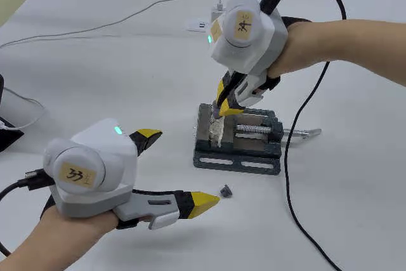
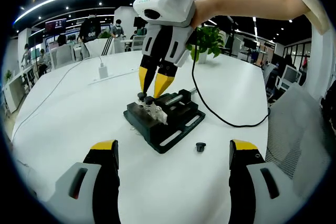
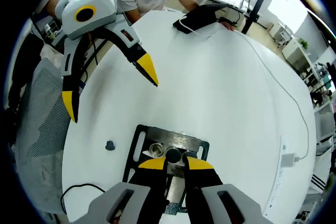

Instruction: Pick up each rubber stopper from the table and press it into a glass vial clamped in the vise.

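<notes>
Stopper pressing at the vise (image 1: pixel 238 157)
Your right hand-held gripper (image 1: pixel 219 111) pinches a rubber stopper (image 3: pixel 173 154) over the clamped glass vials (image 1: pixel 216 132); your left hand-held gripper (image 1: pixel 185 166) hovers spread beside the loose stopper (image 1: pixel 226 190), toward the worktop's near edge, likely to fetch it.

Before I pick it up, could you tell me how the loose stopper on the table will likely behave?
The stopper looks tiny, so probably very light and easily knocked aside. It appears round on a smooth table, so it may roll if nudged.
</notes>
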`<state>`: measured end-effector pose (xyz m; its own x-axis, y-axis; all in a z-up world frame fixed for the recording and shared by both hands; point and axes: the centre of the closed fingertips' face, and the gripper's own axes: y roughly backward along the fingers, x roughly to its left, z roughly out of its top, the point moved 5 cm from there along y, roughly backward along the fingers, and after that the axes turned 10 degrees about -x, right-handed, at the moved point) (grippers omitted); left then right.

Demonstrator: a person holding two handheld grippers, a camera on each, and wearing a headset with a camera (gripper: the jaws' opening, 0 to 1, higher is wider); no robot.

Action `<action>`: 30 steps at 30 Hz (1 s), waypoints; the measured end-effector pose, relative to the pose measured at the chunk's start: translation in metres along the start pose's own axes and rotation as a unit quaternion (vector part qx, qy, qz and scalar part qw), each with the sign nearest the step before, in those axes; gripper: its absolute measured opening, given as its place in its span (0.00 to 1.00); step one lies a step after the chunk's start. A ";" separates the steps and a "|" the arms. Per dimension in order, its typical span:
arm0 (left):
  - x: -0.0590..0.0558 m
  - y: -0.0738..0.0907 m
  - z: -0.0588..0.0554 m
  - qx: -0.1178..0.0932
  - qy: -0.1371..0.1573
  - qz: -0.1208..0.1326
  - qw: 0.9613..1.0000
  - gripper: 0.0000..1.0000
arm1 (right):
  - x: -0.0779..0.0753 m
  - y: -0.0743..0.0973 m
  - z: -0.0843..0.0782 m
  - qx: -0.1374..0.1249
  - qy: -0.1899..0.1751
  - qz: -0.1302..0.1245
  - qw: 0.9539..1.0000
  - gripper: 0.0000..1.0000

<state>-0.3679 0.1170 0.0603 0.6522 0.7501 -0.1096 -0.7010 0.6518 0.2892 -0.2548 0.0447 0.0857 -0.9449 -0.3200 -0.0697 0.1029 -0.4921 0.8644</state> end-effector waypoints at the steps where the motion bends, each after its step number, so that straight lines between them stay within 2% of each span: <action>1: 0.000 0.000 0.000 0.000 0.000 0.000 1.000 0.85 | 0.001 0.001 -0.001 -0.001 0.000 0.000 1.000 0.11; 3: 0.000 0.001 0.000 -0.001 0.000 0.001 1.000 0.86 | 0.003 0.004 -0.001 -0.010 0.002 -0.005 1.000 0.16; 5: 0.000 0.001 0.000 0.000 0.000 0.000 1.000 0.85 | 0.005 0.006 0.000 -0.029 -0.006 -0.013 0.999 0.24; 9: 0.000 0.001 0.000 0.000 -0.003 -0.002 1.000 0.85 | 0.014 0.010 0.000 -0.059 -0.023 -0.015 0.998 0.36; 14: -0.002 0.000 0.001 0.003 -0.007 -0.006 1.000 0.85 | 0.028 0.013 -0.001 -0.080 -0.031 -0.019 0.996 0.55; 15: -0.003 0.000 0.001 0.003 -0.008 -0.007 1.000 0.85 | 0.027 0.013 -0.002 -0.086 -0.032 -0.020 0.996 0.58; 18: -0.004 0.000 0.001 0.005 -0.010 -0.011 1.000 0.85 | 0.032 0.014 -0.004 -0.099 -0.041 -0.024 0.994 0.65; 24: -0.008 0.000 0.001 0.008 -0.015 -0.018 1.000 0.85 | 0.045 0.017 -0.010 -0.115 -0.048 -0.032 0.992 0.70; 30: -0.011 0.001 0.001 0.014 -0.021 -0.022 0.999 0.84 | 0.062 0.023 -0.018 -0.123 -0.059 -0.043 0.990 0.69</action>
<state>-0.3755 0.1089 0.0623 0.6943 0.7149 -0.0825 -0.6635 0.6803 0.3114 -0.3057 -0.0008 0.0921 -0.9816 -0.1790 -0.0667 0.0795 -0.7005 0.7092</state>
